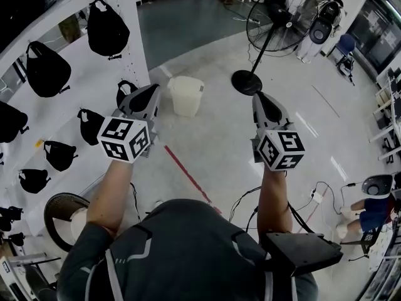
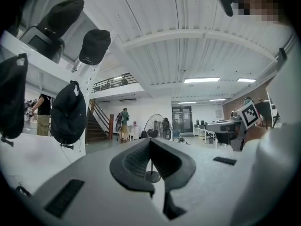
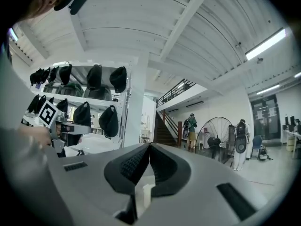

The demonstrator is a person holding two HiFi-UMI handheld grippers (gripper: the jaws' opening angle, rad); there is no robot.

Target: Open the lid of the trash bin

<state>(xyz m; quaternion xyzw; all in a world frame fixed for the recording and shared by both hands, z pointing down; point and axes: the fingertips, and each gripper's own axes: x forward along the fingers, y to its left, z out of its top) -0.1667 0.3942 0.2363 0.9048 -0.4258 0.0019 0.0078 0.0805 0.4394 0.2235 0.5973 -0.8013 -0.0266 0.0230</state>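
Both claws shut and empty. Left gripper (image 1: pixel 152 91): tips pressed together, nothing between. Right gripper (image 1: pixel 259 98): same, tips meeting, nothing held. I hold both out in front, well apart. The trash bin (image 1: pixel 187 96) is white and stands on the floor ahead, between the two grippers in the head view and nearer the left one. It's just off the end of the white rack (image 1: pixel 81 77) hung with black bags (image 1: pixel 106 29). Neither claw touches it. Lid looks closed, but the bin's too small to be sure. Standing fan (image 1: pixel 276 21) is right of the bin.
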